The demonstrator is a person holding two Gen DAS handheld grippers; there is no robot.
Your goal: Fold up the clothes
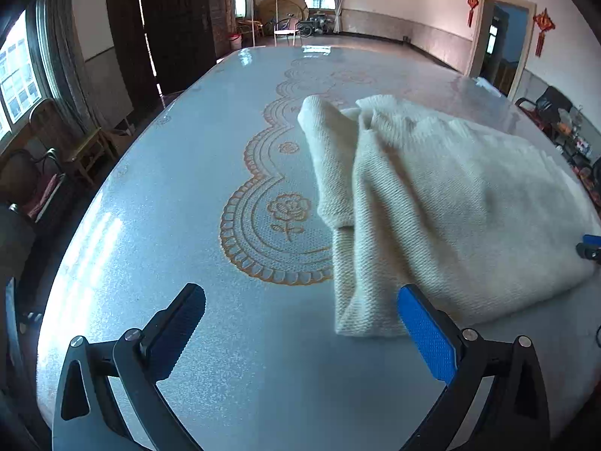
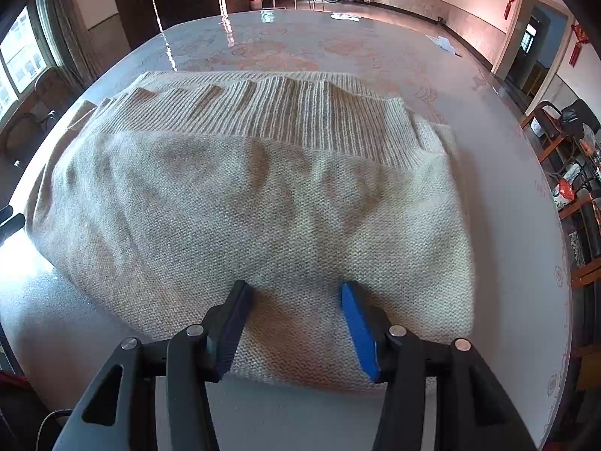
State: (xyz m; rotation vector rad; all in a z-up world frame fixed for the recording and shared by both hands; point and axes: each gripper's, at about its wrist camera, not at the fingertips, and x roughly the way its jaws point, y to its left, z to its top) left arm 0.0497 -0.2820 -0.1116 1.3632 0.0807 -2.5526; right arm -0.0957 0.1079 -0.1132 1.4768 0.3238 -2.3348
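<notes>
Sweater (image 2: pixel 244 203), cream knit, lies in a folded bundle on the counter (image 1: pixel 157 233), towards its near edge and the right-hand side as the person stands. Its ribbed hem (image 2: pixel 285 112) runs across the top of the bundle on the far side, and one sleeve (image 1: pixel 334 165) is draped loosely over the left end, with a narrow strip of knit hanging down to the near edge there. To my eye the folding is well along: the body is already doubled over, and what is left looks like tidying that loose sleeve and perhaps one last fold.

The right tool (image 2: pixel 296 300) points steeply down over the near edge of the bundle, its jaws about half apart with a hump of knit between them; I cannot tell whether the pads actually press on it. The left tool (image 1: pixel 300 308) hangs over bare counter just beside the sleeve end, released and wide, holding nothing, its blue pad (image 1: pixel 424 334) close to the hanging strip.

The next move, I would judge, calls for the left tool to reach for the loose sleeve end and pinch the knit while the right one steadies or lifts the near edge. The wool looks thick and springy, so a shallow pinch could slip.

No box, basket or other container stands on the counter.
</notes>
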